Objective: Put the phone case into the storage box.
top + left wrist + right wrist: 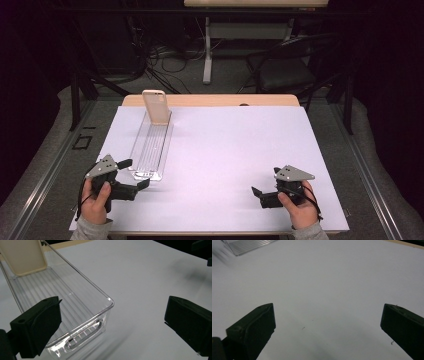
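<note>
Lying lengthwise near the table's left edge, clear plastic tray (150, 146) looks light, rigid, slick; grip its near end wall. Left gripper (134, 173) fingers spread beside it; right gripper (258, 195) open, empty.

The person's left hand (96, 199) grips the black two-jaw left gripper (134, 173) near the table's front left edge, its grey three-cornered plate on top and its jaws spread wide, pointing forward and to the right. The right hand (299, 205) holds the matching black right gripper (256, 191) at the front right, jaws pointing left toward the middle and likewise spread wide apart. Both grey sleeves enter from the bottom edge, well apart.
</note>
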